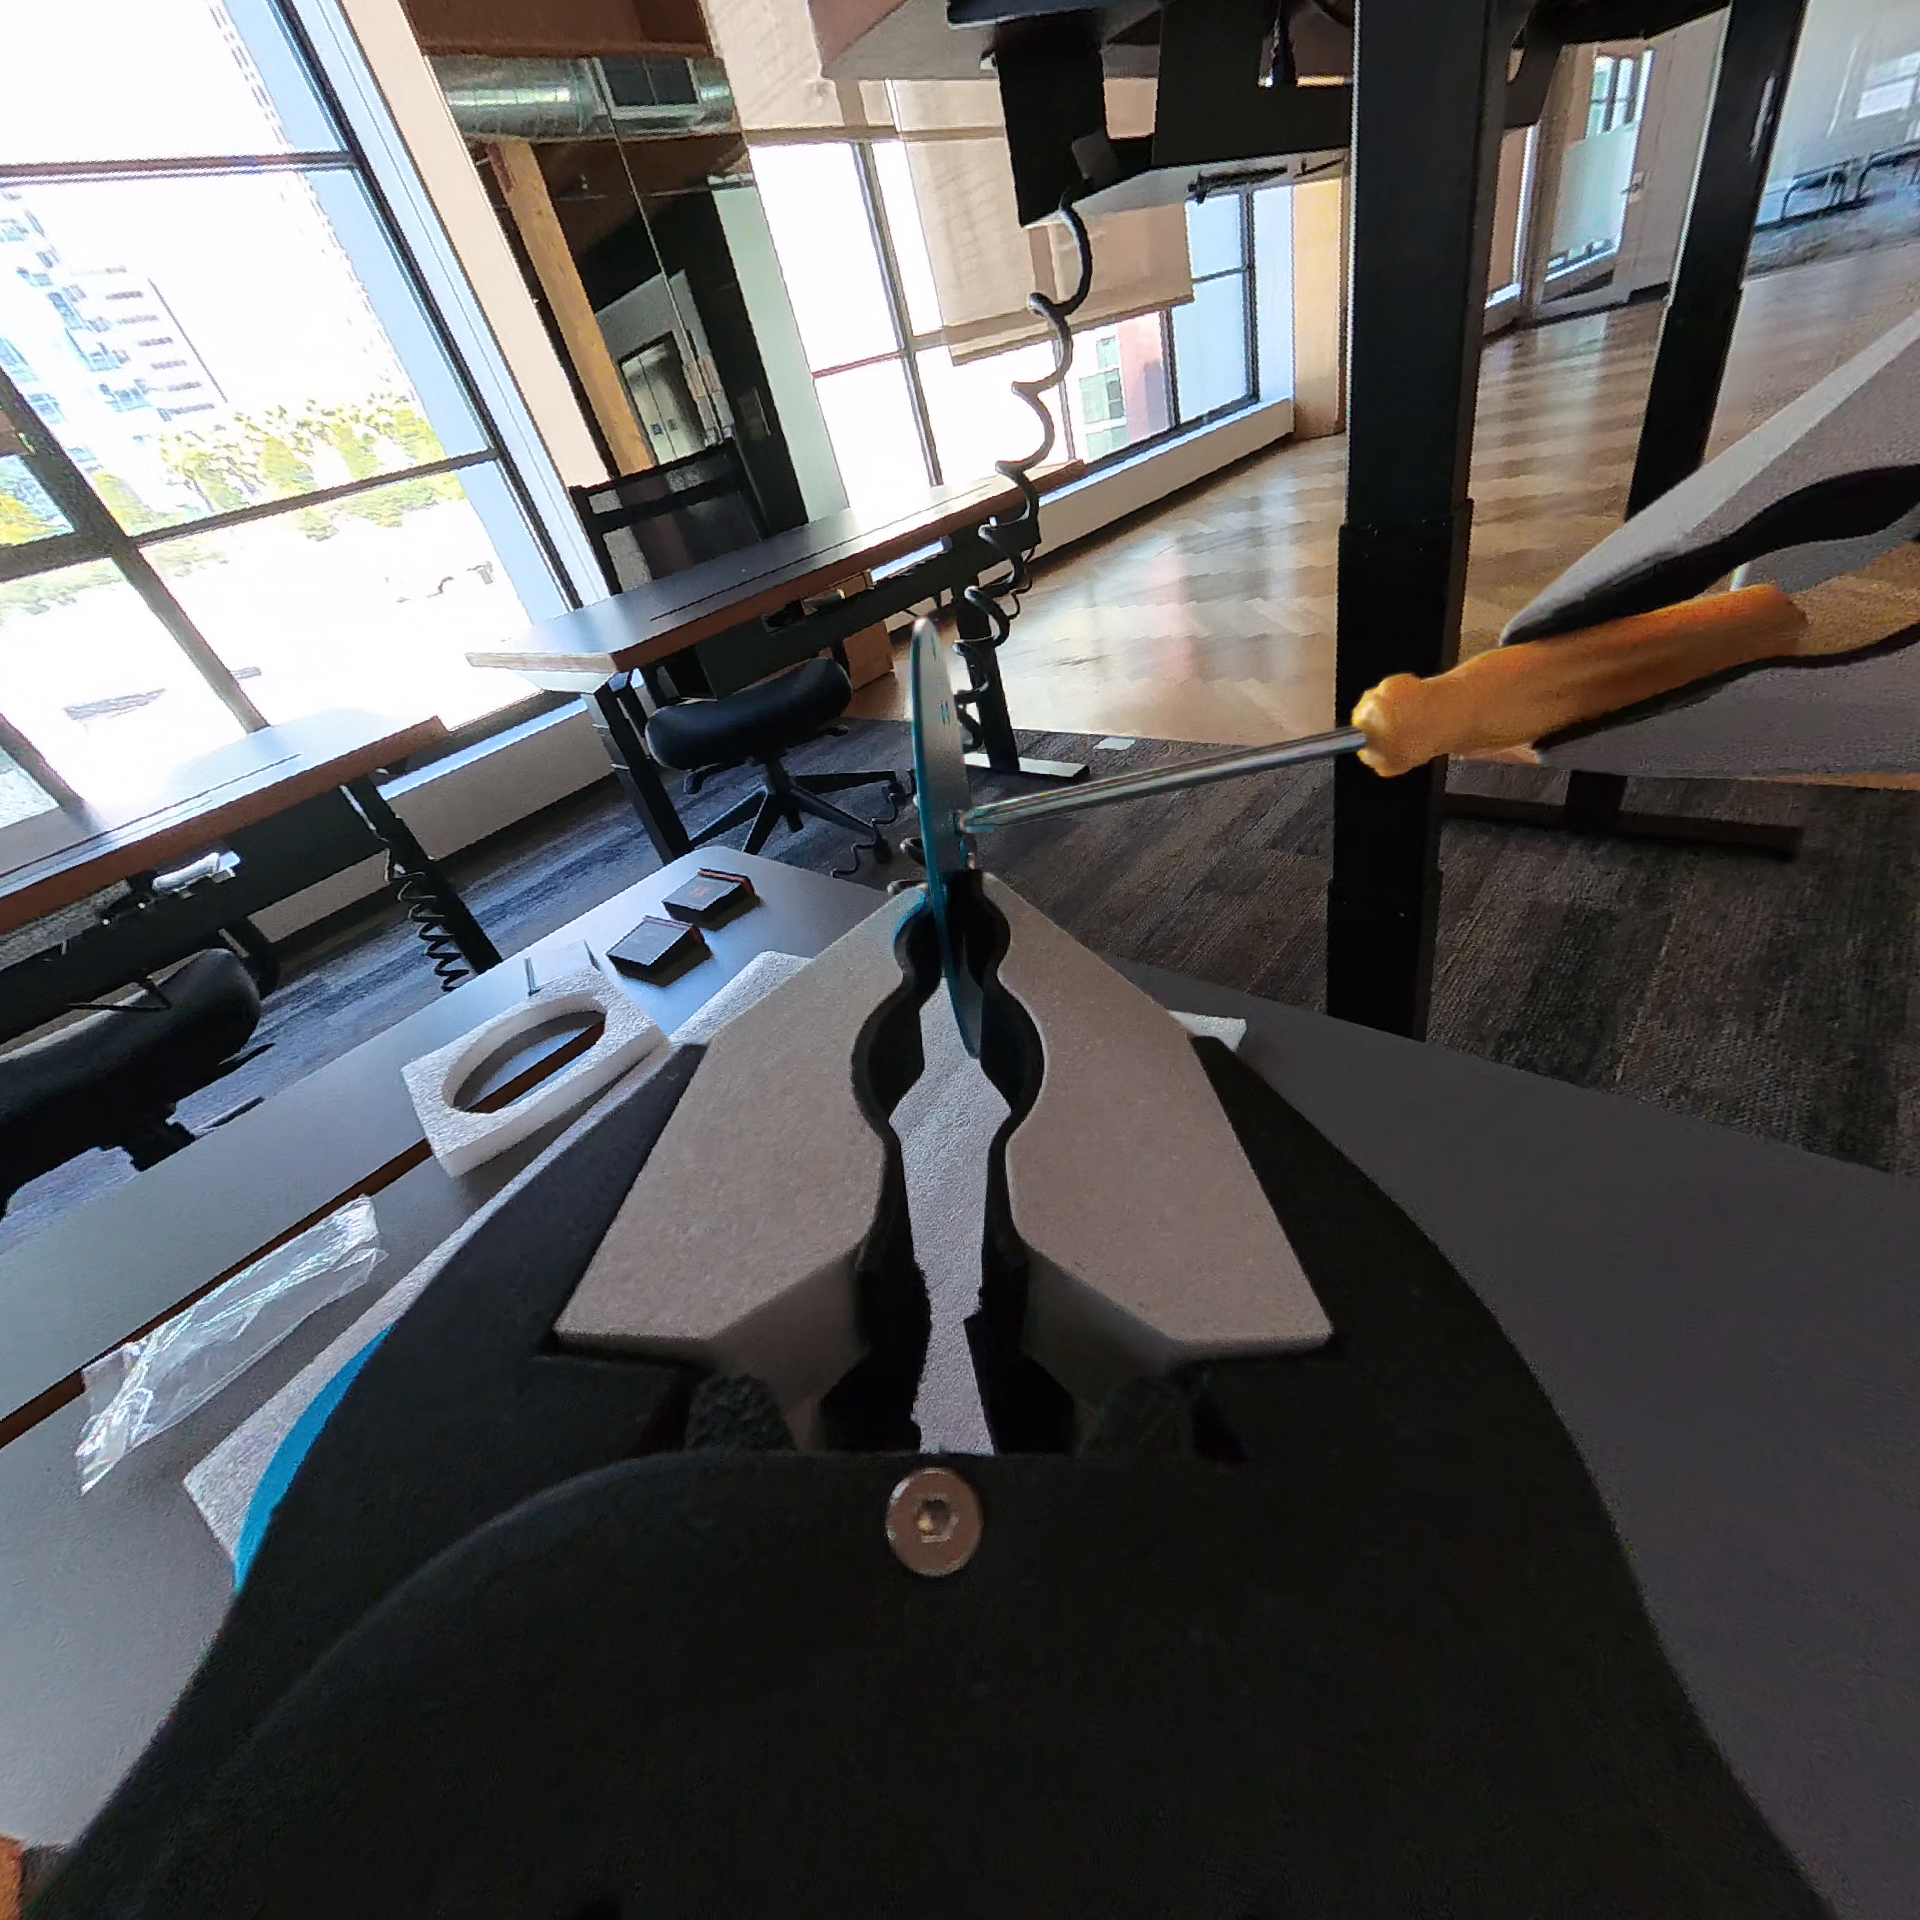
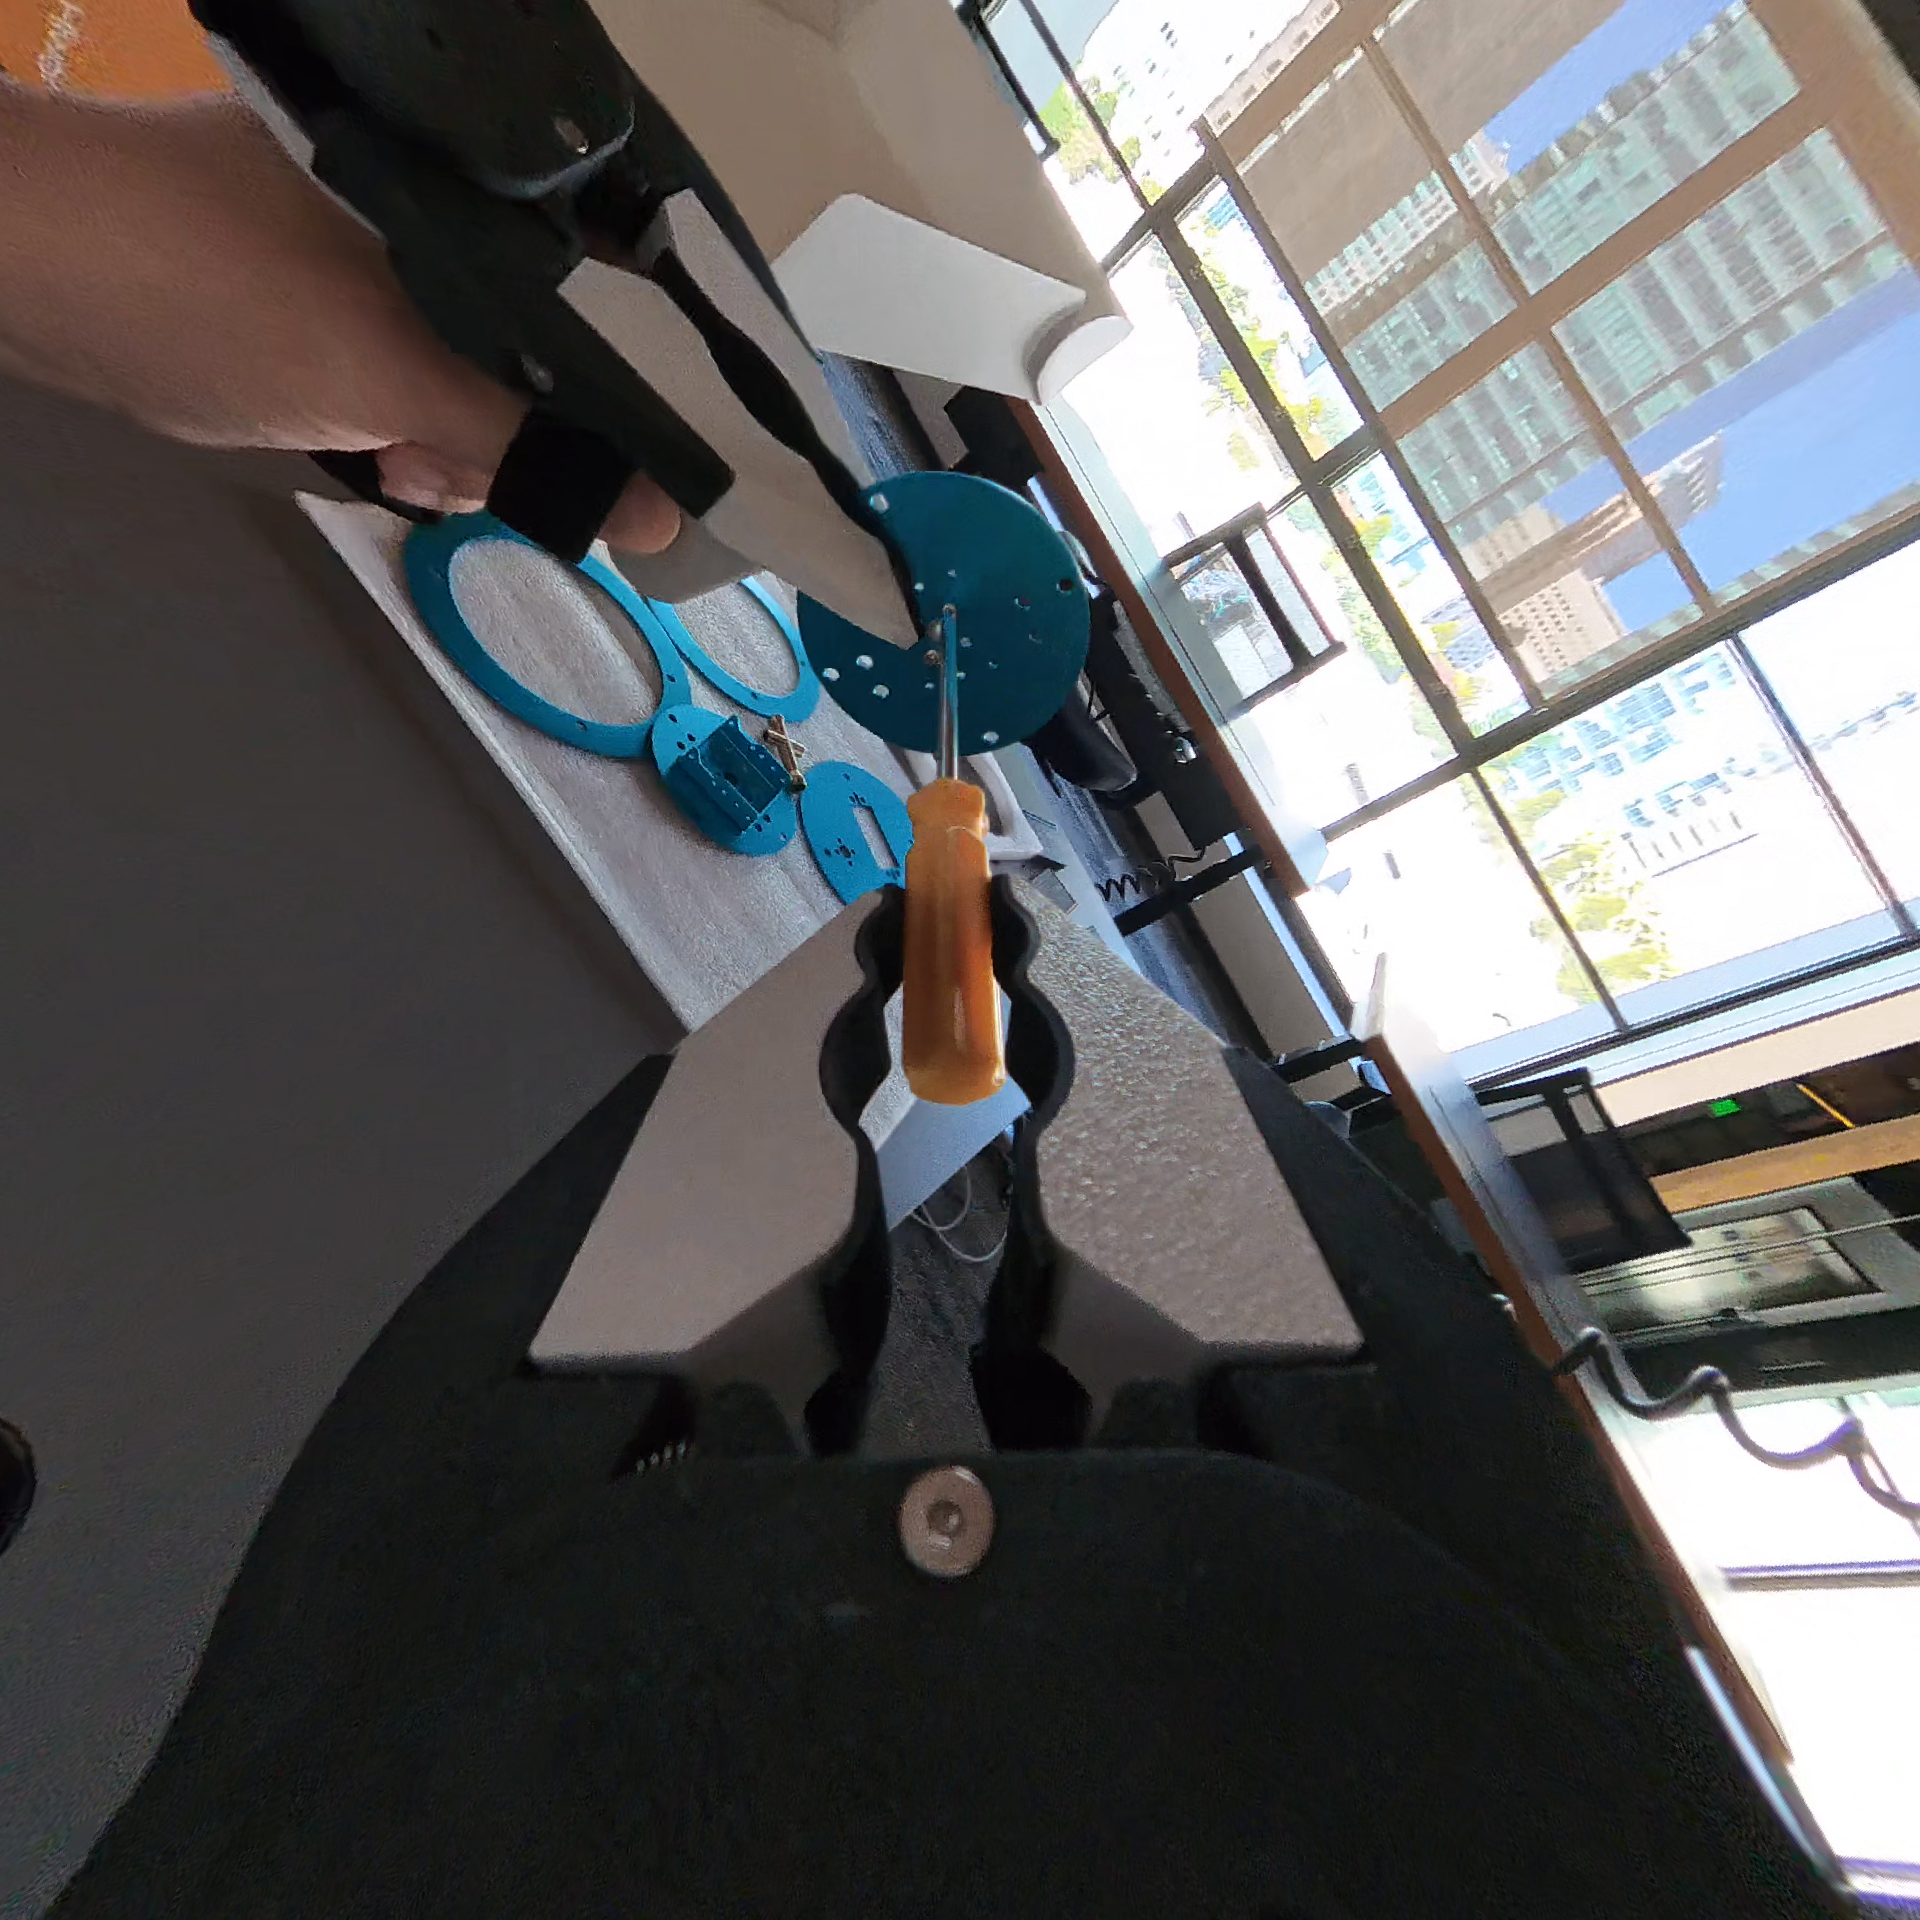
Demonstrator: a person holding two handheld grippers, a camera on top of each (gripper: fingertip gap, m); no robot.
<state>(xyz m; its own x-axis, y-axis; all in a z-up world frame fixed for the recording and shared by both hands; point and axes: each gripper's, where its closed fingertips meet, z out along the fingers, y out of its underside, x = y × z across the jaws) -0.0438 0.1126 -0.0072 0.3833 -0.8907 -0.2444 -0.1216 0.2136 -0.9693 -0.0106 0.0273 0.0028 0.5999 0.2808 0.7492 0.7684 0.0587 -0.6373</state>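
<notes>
My left gripper (image 1: 948, 914) is shut on a round blue metal disc (image 1: 940, 790) with small holes, held upright and edge-on above the table. In the right wrist view the disc (image 2: 987, 665) faces the camera, clamped by the left gripper (image 2: 894, 613) that a hand holds. My right gripper (image 2: 945, 935) is shut on the orange handle of a screwdriver (image 2: 948, 935). Its shaft tip touches the disc near the centre. In the left wrist view the screwdriver (image 1: 1558, 686) comes in from the right, held by the right gripper (image 1: 1704, 613).
A grey foam sheet (image 2: 644, 894) on the dark table (image 2: 208, 831) carries two blue rings (image 2: 540, 634), a blue bracket (image 2: 722, 779), a small blue plate (image 2: 852, 831) and loose screws. White foam block (image 1: 530, 1070), two small black boxes (image 1: 681, 925), a plastic bag (image 1: 229, 1340). Desks, chairs, black posts beyond. There is about 10 cm between the tips of the two grippers.
</notes>
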